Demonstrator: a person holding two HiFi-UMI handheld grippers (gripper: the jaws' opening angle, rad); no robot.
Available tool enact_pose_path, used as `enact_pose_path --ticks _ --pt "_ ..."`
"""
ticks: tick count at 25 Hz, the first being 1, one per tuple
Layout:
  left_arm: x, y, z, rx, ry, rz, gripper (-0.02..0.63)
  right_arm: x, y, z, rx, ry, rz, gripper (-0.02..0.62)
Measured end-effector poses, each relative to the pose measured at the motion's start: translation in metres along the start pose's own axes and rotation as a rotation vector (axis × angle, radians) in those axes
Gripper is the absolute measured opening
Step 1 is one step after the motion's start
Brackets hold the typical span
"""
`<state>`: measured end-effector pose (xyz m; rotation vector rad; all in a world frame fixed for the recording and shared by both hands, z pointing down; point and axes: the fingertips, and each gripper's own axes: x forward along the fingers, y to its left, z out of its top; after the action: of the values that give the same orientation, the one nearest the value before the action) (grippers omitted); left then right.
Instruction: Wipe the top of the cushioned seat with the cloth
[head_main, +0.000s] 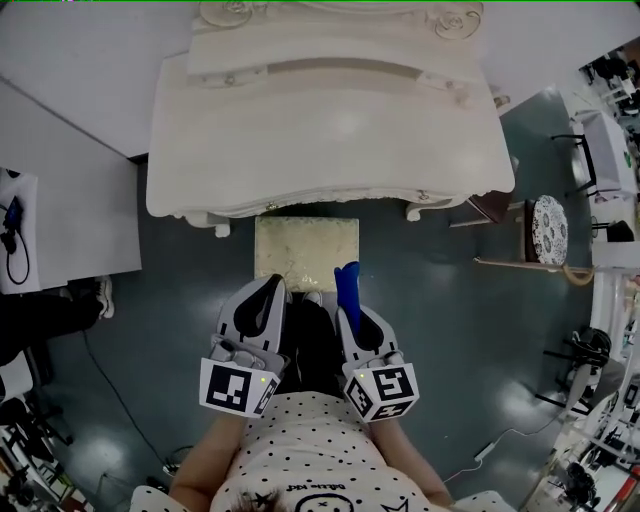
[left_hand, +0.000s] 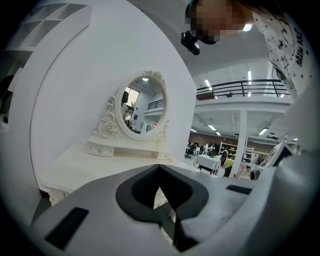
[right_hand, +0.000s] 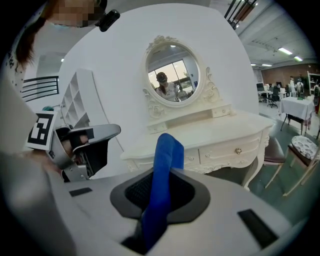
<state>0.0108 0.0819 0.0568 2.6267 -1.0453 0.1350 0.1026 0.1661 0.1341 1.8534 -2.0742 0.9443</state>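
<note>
From the head view, the cushioned seat (head_main: 300, 250) stands on the dark floor (head_main: 180, 300), half tucked under the front edge of a cream dressing table (head_main: 330, 130). Both grippers hang side by side just short of the seat's near edge. The left gripper (head_main: 272, 285) has its jaws drawn together with nothing in them. The right gripper (head_main: 348, 308) is clamped on a blue cloth (head_main: 347, 280), whose free end sticks out ahead over the seat's near right corner (whether it touches the cushion cannot be told from here). A second chair (head_main: 545, 230) with a patterned pad stands well off to the right.

In the left gripper view the jaws meet, leaving only a narrow slit, and nothing is gripped. Beyond them rises the table's oval mirror (left_hand: 144, 105) in its carved frame.

In the right gripper view the cloth stands up between the closed jaws as a folded blue strip, its tip bent over. The left gripper shows at the left, and the table's drawers (right_hand: 235, 150) face the camera.
</note>
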Motion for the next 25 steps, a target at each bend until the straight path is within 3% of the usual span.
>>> enact_pose_path --ticks 10,17,25 --pt "0.048 0.011 -0.070 -0.032 0.052 0.071 -0.002 0.073 -0.065 -0.038 -0.011 0.060 -0.022 0.061" --pt "0.080 0.029 -0.134 -0.066 0.076 0.155 -0.002 0.142 -0.142 -0.080 -0.020 0.096 -0.092 0.061" --pt "0.108 0.043 -0.206 -0.104 0.137 0.176 -0.002 0.229 -0.226 -0.137 -0.009 0.163 -0.201 0.061"
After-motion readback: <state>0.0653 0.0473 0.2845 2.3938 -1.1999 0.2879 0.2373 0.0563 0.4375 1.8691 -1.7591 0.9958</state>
